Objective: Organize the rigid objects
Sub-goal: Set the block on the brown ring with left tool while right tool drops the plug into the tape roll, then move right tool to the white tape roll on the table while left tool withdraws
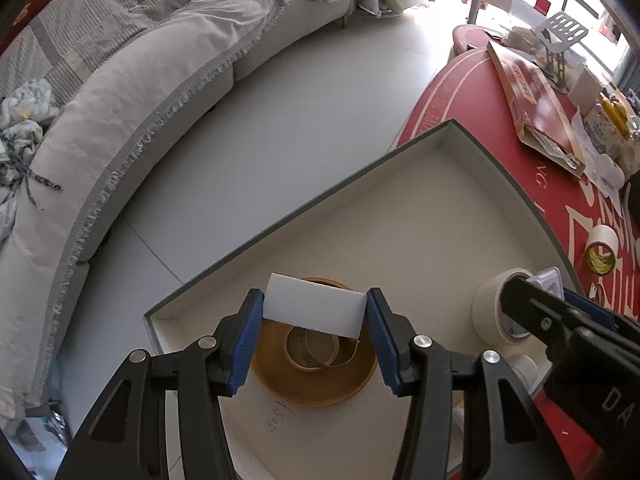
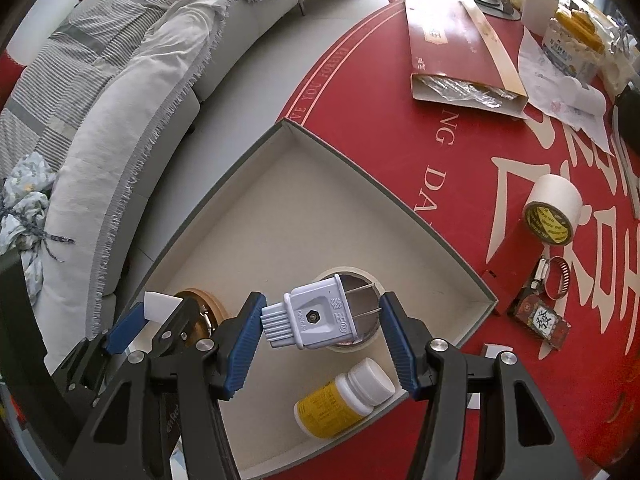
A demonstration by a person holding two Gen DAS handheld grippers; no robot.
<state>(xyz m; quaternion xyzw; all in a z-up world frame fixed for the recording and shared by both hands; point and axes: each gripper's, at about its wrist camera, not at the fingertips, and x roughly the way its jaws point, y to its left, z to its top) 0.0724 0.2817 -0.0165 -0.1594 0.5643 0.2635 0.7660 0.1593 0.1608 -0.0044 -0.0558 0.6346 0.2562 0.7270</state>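
My left gripper [image 1: 315, 313] is shut on a white rectangular block [image 1: 315, 310] and holds it above a brown tape roll [image 1: 316, 384] inside the shallow grey box [image 1: 320, 204]. My right gripper [image 2: 322, 320] is shut on a white electrical plug [image 2: 310, 318], its prongs pointing right, above a cream masking tape roll [image 2: 352, 346] in the same box [image 2: 400, 188]. A yellow-labelled pill bottle [image 2: 344, 398] lies in the box near its front edge. The left gripper also shows at lower left in the right wrist view [image 2: 152, 312].
On the red table [image 2: 460, 152] lie a white tape roll [image 2: 554, 208], a hose clamp [image 2: 554, 274], a small dark packet [image 2: 540, 320], a red carton [image 2: 452, 40] and cluttered items at the back right. A grey sofa [image 1: 120, 120] curves along the left.
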